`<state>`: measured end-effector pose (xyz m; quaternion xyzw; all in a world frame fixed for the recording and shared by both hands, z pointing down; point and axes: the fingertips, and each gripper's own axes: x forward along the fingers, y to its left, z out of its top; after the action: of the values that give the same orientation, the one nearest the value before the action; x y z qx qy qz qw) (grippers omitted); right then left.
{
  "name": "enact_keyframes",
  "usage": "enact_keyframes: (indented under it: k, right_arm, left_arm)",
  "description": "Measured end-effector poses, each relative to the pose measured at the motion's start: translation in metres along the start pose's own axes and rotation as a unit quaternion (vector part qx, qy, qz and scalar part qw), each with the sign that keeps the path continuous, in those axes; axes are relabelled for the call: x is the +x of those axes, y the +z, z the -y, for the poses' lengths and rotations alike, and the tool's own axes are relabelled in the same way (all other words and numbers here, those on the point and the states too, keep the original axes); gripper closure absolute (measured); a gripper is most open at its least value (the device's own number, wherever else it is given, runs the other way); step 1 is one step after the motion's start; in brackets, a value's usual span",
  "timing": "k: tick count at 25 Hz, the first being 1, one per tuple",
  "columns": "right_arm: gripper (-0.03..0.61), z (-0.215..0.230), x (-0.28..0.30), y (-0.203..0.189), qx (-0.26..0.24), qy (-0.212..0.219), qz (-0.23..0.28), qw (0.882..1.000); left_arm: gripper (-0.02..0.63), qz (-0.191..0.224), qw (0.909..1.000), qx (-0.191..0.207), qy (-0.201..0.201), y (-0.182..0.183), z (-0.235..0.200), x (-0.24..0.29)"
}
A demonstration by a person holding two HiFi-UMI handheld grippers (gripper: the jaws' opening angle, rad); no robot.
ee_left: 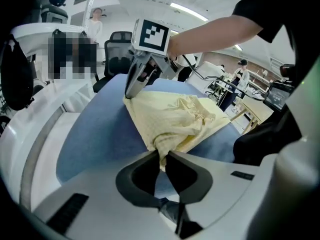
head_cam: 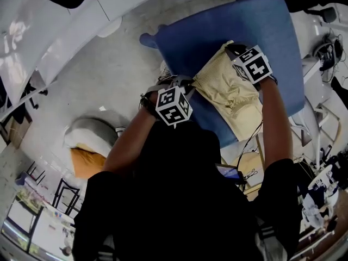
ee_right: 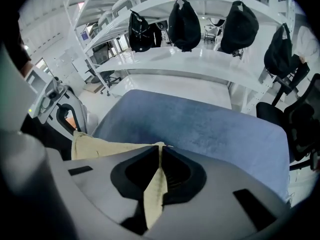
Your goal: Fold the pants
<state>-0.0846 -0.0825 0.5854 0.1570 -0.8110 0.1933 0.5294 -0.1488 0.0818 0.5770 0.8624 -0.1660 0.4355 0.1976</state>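
Dark clothing [head_cam: 179, 200] of the person fills the near part of the head view, with both arms stretched out over a blue table top [head_cam: 228, 26]. Pale yellow pants [head_cam: 228, 91] lie crumpled on its near half, toward the right edge. The left gripper [head_cam: 187, 85] sits at the near left corner of the pants. The right gripper [head_cam: 234, 49] is at their far corner. Each one has its marker cube facing up.

Seen from the left gripper view, the two jaws are pressed together on a bunched tip of the yellow cloth. From there the cloth fans out across the blue top. At the far corner of the pants the right gripper [ee_left: 131, 93] comes down steeply, its tips on the edge of the cloth. Office chairs [ee_left: 120, 41] stand behind the table.

From the right gripper view, the jaws are likewise clamped on a thin fold of the pants. A strip of yellow runs back between them toward the camera. The rest of the cloth shows to the left, and the bare blue top runs away ahead. Beyond it stand white shelves [ee_right: 200, 66] with four black bags [ee_right: 184, 26] hanging from the upper board.
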Motion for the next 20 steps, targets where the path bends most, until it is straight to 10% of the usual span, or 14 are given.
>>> enact_keyframes:
  k: [13,20]
  right_arm:
    - [0.557,0.026,0.012,0.010,0.002,-0.077,-0.017,0.997]
    - [0.557,0.015,0.020,0.014,-0.013,-0.071,-0.030,0.997]
  left_arm:
    - [0.592,-0.048,0.9983,-0.029,0.014,-0.067,-0.008,-0.020]
    - [0.589,-0.006,0.9981,-0.055,0.026,-0.057,-0.025,-0.023]
